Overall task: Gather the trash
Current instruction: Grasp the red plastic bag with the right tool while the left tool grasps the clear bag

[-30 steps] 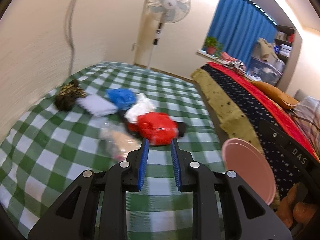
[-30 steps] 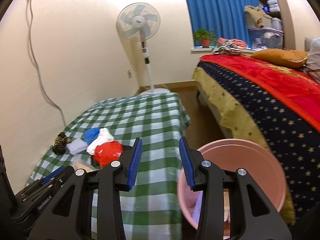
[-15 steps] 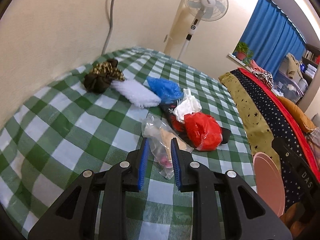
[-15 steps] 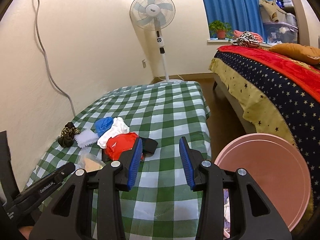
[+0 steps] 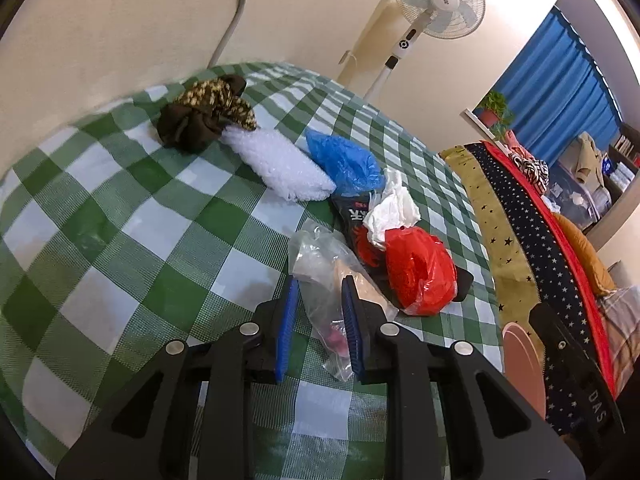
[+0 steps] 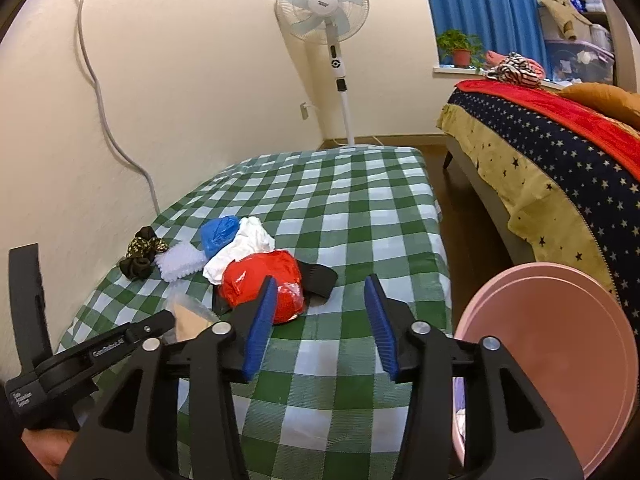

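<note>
- The left gripper (image 5: 318, 292) has its two blue pads a little apart, straddling one clear plastic bag (image 5: 328, 276) on the green checked cloth (image 5: 120, 216); the bag lies between the pads, but no pad visibly presses it.
- The right gripper (image 6: 318, 304) has just been spreading its jaws; nothing sits between them, and they stand wide above the cloth.
- One red plastic bag (image 6: 260, 280) lies just beyond the right gripper's left pad, on a black wrapper (image 6: 318, 278).
- Beyond these, one each: white crumpled bag (image 5: 394, 210), blue bag (image 5: 344, 162), white bubbly sheet (image 5: 278, 164), and a dark patterned cloth bundle (image 5: 204, 110) farthest, near the wall.
- One pink bin (image 6: 548, 360) stands off the cloth's right edge; the right view shows its broad rim, the left view only a sliver.
- Only the right view shows the left gripper's body from the side.
- One standing fan (image 6: 322, 12) and one bed (image 6: 560, 148) lie beyond.
</note>
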`<state>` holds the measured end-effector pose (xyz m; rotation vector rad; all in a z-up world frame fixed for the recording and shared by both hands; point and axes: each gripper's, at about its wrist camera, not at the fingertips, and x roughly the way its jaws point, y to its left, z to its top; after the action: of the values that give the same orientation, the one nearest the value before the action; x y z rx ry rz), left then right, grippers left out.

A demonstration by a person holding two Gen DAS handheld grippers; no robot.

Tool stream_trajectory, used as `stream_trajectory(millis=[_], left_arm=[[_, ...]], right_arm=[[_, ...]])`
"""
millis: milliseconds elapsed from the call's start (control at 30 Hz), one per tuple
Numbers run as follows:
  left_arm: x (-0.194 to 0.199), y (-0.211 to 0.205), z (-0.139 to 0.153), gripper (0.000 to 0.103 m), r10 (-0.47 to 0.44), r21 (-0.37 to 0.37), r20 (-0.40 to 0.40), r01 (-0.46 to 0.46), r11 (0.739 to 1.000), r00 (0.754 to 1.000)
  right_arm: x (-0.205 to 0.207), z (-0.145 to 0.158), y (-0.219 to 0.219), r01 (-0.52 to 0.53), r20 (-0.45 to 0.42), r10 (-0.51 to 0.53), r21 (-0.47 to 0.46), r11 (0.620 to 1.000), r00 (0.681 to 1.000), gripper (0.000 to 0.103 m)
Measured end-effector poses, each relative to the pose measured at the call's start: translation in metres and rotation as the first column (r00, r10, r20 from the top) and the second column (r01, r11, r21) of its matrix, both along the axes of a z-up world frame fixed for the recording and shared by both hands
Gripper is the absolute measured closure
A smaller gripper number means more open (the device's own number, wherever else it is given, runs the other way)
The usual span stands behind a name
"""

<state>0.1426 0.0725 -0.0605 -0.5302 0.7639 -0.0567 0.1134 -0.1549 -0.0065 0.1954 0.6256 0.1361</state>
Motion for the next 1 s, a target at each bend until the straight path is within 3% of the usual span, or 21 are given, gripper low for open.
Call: stream_trajectory(millis=[100, 167, 267, 500, 800, 900, 967, 1000], left_arm=[[0.002, 0.000, -0.003, 0.081, -0.008, -0.016, -0.004, 0.008, 1.000, 1.000], [0.001, -0.002, -0.002, 0.093, -0.018, -0.012, 0.005, 0.018, 1.000, 1.000], [0.002, -0.007, 0.003, 0.096, -0.042, 0.024, 0.017, 0.042, 0.999, 0.999], [-0.007, 0.010, 0.009, 0.097, 0.062, 0.109, 0.015, -0.063, 0.992, 0.998], [-0.009, 0.018, 0.011, 0.097, 0.085, 0.125, 0.027, -0.088, 0.988, 0.996], [-0.008, 0.017, 0.012, 0.097, 0.080, 0.129, 0.027, -0.083, 0.988, 0.996], [-0.008, 0.014, 0.011, 0.097, 0.078, 0.131, 0.028, -0.081, 0.988, 0.997], [-0.008, 0.014, 0.011, 0.097, 0.077, 0.134, 0.029, -0.080, 0.988, 0.997]], right_arm=[[0.005, -0.003, 0.006, -0.022, -0.011, 0.022, 0.005, 1.000, 1.000, 0.051], [0.010, -0.006, 0.012, -0.040, -0.019, 0.040, -0.002, 0.999, 0.999, 0.049], [0.017, -0.010, 0.022, -0.068, -0.033, 0.068, -0.011, 0.998, 0.997, 0.042], [0.041, -0.026, 0.039, -0.106, -0.097, 0.103, -0.019, 0.994, 0.990, 0.027], [0.069, -0.042, 0.053, -0.149, -0.203, 0.140, -0.031, 0.988, 0.969, 0.021], [0.074, -0.046, 0.054, -0.152, -0.234, 0.140, -0.036, 0.988, 0.962, 0.024], [0.074, -0.047, 0.052, -0.153, -0.238, 0.142, -0.026, 0.988, 0.961, 0.040], [0.074, -0.047, 0.050, -0.151, -0.240, 0.142, -0.022, 0.988, 0.960, 0.055]])
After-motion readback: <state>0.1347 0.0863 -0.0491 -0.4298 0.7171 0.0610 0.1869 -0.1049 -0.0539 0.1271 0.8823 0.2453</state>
